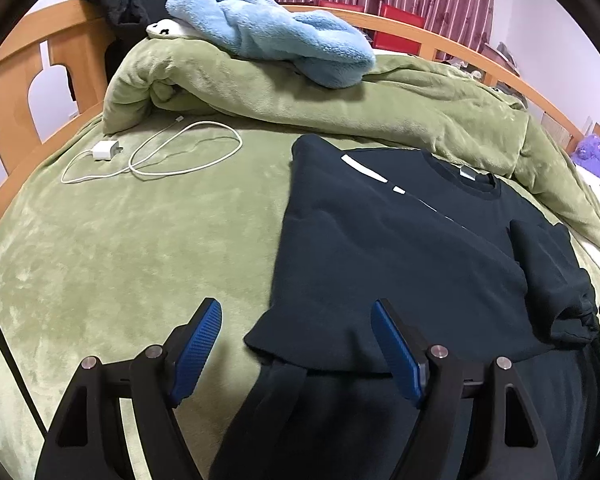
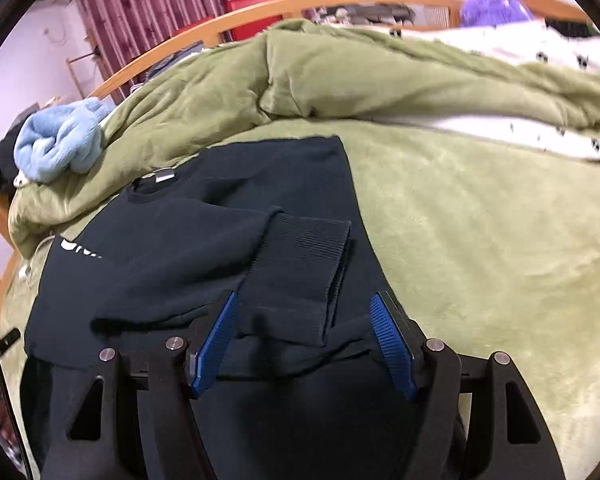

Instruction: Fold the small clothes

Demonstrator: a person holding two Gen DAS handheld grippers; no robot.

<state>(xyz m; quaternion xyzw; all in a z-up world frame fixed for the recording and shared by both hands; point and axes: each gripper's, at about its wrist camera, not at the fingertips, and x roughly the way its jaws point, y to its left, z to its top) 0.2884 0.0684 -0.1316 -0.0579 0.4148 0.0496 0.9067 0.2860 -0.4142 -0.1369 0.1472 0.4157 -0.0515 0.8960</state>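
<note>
A dark navy sweatshirt (image 1: 396, 256) with white lettering lies flat on the green bed cover, its sides folded in. My left gripper (image 1: 296, 312) hovers open over the sweatshirt's lower left corner, one blue pad above the cover and the other above the cloth. In the right wrist view the same sweatshirt (image 2: 204, 240) has a sleeve folded across its front, ending in a ribbed cuff (image 2: 304, 264). My right gripper (image 2: 304, 308) is open, its blue pads standing on either side of the cuff without pressing it. The sweatshirt's lower hem is hidden behind both grippers.
A bunched green duvet (image 1: 340, 100) runs along the far side, with a light blue fleece (image 1: 276, 32) on top. A white charger and cable (image 1: 148, 156) lie left of the sweatshirt. A wooden bed frame (image 1: 16, 80) borders the bed. Open green cover (image 2: 480, 240) lies to the right.
</note>
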